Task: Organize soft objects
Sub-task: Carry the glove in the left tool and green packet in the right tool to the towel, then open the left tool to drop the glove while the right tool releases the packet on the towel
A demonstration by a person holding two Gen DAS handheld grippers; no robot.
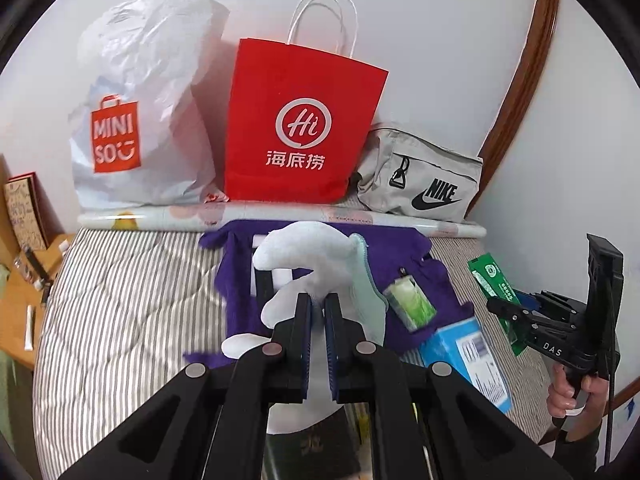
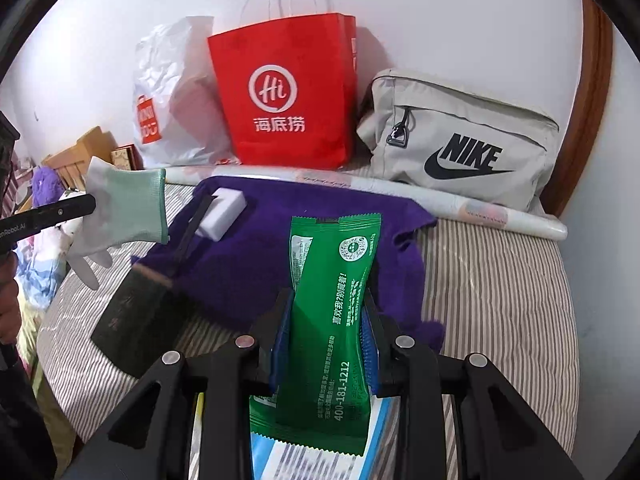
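My left gripper (image 1: 318, 305) is shut on a white glove with a pale green cuff (image 1: 316, 260), held up over a purple cloth (image 1: 400, 248) on the striped bed. The right wrist view shows the same glove (image 2: 124, 208) hanging from the left gripper (image 2: 90, 204) at the left. My right gripper (image 2: 328, 308) is shut on a green snack packet (image 2: 336, 280) that stands up between its blue pads, above the purple cloth (image 2: 260, 248). In the left wrist view the right gripper (image 1: 500, 308) and its green packet (image 1: 490, 276) sit at the right, with a hand on the grip.
Against the wall stand a white Miniso bag (image 1: 140, 120), a red paper bag (image 1: 296, 128) and a grey Nike pouch (image 1: 420, 176), behind a paper roll (image 1: 280, 216). A white block (image 2: 222, 208), dark booklet (image 2: 132, 316), blue box (image 1: 468, 356) and small green pack (image 1: 410, 300) lie on the bed.
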